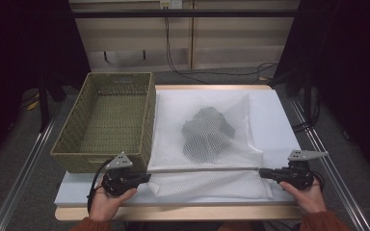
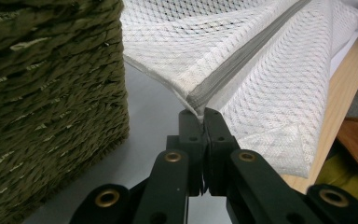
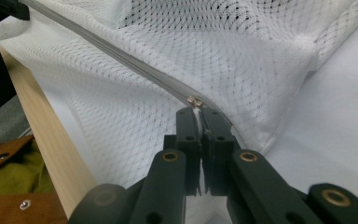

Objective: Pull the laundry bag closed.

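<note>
Gripping the 2 ends of 1 grey zipper (image 1: 204, 169), the 2 grippers stood at the near edge of the table. The left gripper (image 1: 147, 177) had its jaws pressed together on the left end of the zipper, at the corner of the white mesh bag (image 1: 260, 125); in the left gripper view the left gripper (image 2: 204, 114) pinched the fabric just where the zipper (image 2: 242, 58) ended. The right gripper (image 1: 261, 172) was also closed, on the right end; in the right gripper view the right gripper (image 3: 199, 113) held the small metal zipper pull (image 3: 195, 101) or the tape just beside it.

The zipper was stretched straight between the 2 grippers. The mesh bag lay flat on the white board (image 1: 274, 108), and 1 dark grey garment (image 1: 207, 134) was inside it, near the middle. A flap of mesh (image 1: 212, 185) lay folded toward the person below the zipper.

1 green woven basket (image 1: 72, 144) stood on the left, touching the bag's left edge. 2 hands, the left hand (image 1: 107, 204) and the right hand (image 1: 310, 196), held the grippers.
</note>
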`<state>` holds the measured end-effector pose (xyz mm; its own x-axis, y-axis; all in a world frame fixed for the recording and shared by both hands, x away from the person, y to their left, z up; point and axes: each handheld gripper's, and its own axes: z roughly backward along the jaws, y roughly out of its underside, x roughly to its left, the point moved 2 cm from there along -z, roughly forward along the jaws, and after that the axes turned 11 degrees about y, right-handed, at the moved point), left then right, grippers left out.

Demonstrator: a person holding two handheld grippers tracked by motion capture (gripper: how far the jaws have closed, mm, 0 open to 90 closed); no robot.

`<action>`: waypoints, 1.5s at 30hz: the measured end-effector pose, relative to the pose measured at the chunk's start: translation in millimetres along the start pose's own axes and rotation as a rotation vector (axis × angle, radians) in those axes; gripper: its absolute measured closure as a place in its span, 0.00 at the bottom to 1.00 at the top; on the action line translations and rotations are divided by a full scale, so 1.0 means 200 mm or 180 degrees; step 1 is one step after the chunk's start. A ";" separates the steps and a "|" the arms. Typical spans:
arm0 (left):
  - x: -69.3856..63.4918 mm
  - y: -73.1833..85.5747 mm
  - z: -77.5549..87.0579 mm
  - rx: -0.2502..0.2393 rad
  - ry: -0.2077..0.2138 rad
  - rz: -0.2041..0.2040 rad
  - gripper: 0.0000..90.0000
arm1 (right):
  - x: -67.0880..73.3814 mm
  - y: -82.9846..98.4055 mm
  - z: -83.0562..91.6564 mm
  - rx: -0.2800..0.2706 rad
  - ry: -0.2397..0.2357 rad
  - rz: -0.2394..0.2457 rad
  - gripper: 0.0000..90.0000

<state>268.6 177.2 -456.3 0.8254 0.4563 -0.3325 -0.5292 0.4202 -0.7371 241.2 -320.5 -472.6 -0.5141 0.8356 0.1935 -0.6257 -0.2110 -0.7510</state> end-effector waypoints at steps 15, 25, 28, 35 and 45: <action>0.00 0.00 0.00 0.0034 -0.0002 0.0023 0.98 | -0.02 0.01 0.00 0.0049 0.0021 -0.0046 0.96; 0.01 -0.01 0.01 0.0019 0.0009 0.0006 0.98 | -0.04 0.03 0.01 0.0069 0.0078 -0.0094 0.96; 0.00 -0.01 0.00 0.0047 0.0014 -0.0003 0.98 | -0.04 0.03 0.02 0.0061 0.0083 -0.0086 0.96; 0.00 0.00 0.00 0.0070 0.0020 0.0027 0.98 | -0.04 0.03 0.03 0.0072 0.0073 -0.0097 0.96; 0.00 0.01 0.01 0.0066 0.0009 0.0045 0.98 | -0.06 0.04 0.02 0.0090 0.0073 -0.0106 0.96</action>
<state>267.5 179.0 -456.4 0.8183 0.4600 -0.3447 -0.5449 0.4298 -0.7200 240.4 -333.2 -478.1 -0.4793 0.8537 0.2035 -0.6588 -0.1967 -0.7262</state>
